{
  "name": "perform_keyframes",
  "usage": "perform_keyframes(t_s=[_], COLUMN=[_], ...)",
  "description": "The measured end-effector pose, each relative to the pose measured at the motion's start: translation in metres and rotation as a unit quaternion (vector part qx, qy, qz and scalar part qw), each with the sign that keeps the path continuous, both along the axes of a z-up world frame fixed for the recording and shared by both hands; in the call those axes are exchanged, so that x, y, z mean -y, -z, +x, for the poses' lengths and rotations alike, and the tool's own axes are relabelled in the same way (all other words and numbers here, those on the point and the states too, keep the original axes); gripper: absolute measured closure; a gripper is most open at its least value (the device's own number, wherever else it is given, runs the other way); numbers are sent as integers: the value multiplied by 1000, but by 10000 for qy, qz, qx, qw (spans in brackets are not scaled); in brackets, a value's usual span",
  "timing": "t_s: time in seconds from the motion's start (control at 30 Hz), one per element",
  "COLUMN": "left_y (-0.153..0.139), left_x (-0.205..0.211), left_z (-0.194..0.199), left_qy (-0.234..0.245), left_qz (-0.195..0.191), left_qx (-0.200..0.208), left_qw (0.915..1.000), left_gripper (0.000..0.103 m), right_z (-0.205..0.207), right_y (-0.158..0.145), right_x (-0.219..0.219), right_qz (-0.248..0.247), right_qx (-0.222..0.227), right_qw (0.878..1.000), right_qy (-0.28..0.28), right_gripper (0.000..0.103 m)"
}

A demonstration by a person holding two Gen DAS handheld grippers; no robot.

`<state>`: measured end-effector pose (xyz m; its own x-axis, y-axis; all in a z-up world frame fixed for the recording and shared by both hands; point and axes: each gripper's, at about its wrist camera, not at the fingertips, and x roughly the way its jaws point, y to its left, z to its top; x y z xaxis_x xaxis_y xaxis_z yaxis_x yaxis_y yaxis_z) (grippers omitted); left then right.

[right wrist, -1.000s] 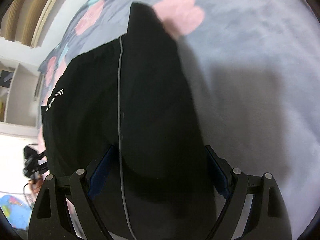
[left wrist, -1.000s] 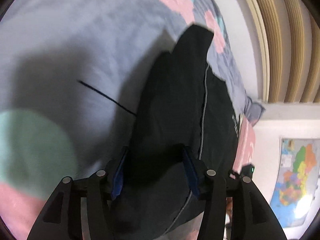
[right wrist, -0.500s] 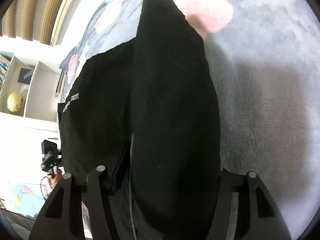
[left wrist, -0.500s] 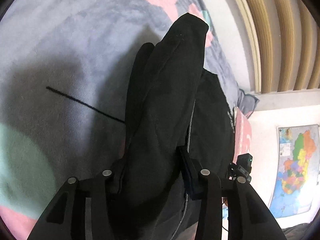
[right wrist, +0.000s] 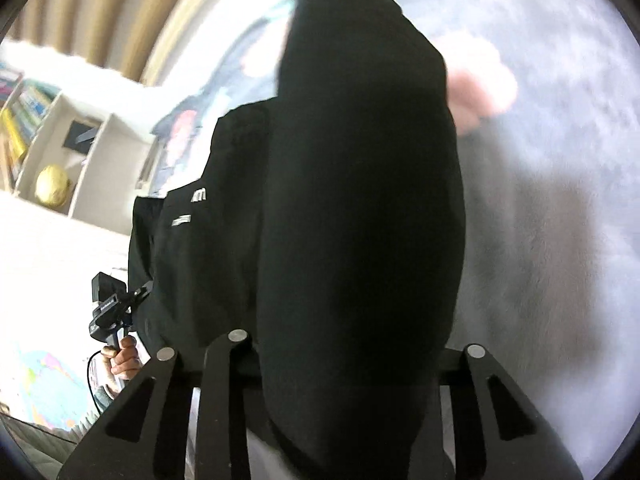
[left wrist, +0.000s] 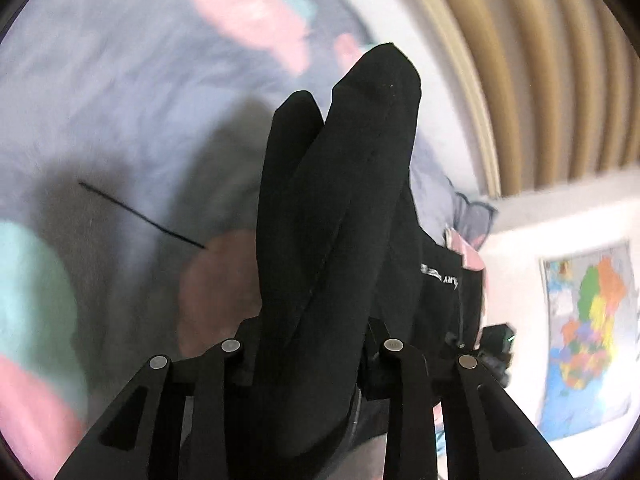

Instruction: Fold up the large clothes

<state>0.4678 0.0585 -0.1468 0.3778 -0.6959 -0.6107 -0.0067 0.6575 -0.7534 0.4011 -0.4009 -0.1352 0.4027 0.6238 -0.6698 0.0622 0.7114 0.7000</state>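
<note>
A large black garment (left wrist: 344,208) with small white lettering hangs bunched from both grippers above a grey bedspread (left wrist: 120,112). My left gripper (left wrist: 308,344) is shut on one fold of it; the cloth hides the fingertips. My right gripper (right wrist: 344,344) is shut on another thick fold (right wrist: 360,200), which fills the middle of the right wrist view. The rest of the garment (right wrist: 192,248) sags between the two grippers. The left gripper with the hand holding it (right wrist: 116,320) shows in the right wrist view.
The bedspread has pink (left wrist: 248,16) and mint (left wrist: 28,280) patches and a thin black thread (left wrist: 140,216). A ribbed wooden headboard (left wrist: 540,80) and a wall map (left wrist: 588,320) lie to the right. A white bookshelf (right wrist: 48,152) stands to the left.
Both grippers have closed on the black garment and lifted it up off the bedspread; more of the wall, shelf and headboard now shows behind it.
</note>
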Motion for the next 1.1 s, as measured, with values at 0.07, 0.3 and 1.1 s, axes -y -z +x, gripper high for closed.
perform_keyframes(t_s=[0.07,0.3,1.1], left_y=[-25,-94,49], left_x=[9,-4,-78], left_z=[-18,-99,-216], left_qy=[120,313,464], left_qz=[85,48,590], left_qx=[217,829,449], left_qw=[9997,9961,9962], left_gripper=[70,70,56], right_z=[-19,-98,-228], right_y=[-28,-105,30], right_x=[-11,-28,4], right_qz=[-34,-150,-216], right_qx=[184,555,-196], right_qw=[9998,9983,9979], right_qy=[-13,89,584], right_gripper=[67,67,62])
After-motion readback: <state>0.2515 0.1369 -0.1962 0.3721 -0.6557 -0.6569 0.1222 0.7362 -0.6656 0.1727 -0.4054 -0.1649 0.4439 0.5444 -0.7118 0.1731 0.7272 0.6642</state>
